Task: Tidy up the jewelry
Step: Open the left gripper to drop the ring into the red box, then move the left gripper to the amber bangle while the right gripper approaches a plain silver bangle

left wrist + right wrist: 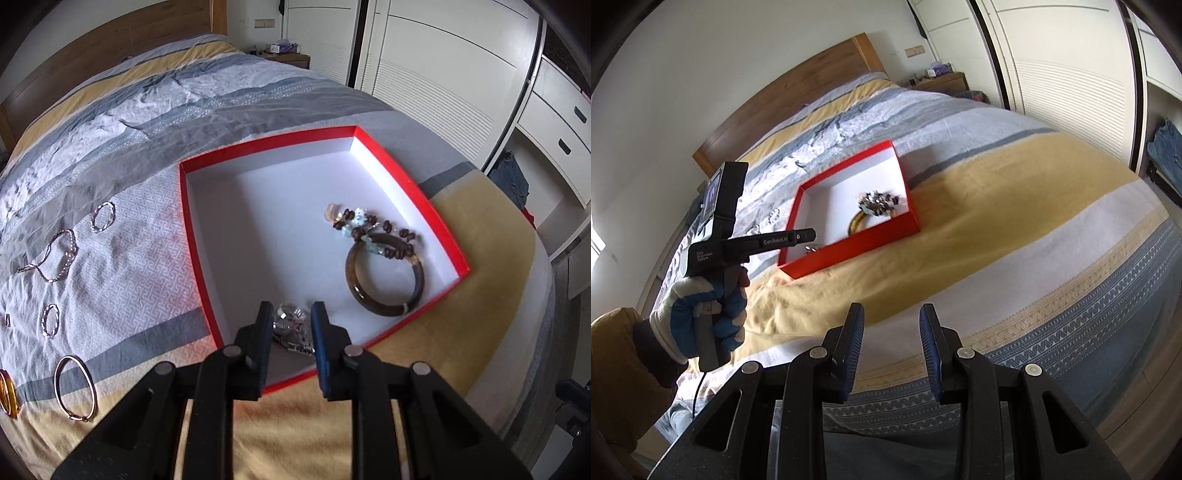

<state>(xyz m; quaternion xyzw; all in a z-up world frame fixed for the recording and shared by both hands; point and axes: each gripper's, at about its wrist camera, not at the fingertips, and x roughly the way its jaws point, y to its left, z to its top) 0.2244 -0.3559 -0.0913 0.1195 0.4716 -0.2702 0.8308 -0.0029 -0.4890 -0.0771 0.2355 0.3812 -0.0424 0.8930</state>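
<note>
We hold the left gripper jaws clamped on the silver piece; release low inside red box. Right gripper jaws apart, empty.

A home bedroom: a wooden-headboard bed, striped bedspread, white louvred wardrobes.

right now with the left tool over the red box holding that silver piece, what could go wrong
The silver piece in the left tool hangs near the red box's near wall, so released early it might catch the rim or land outside. It could also tangle with the beaded bracelet lying on the brown bangle.
</note>
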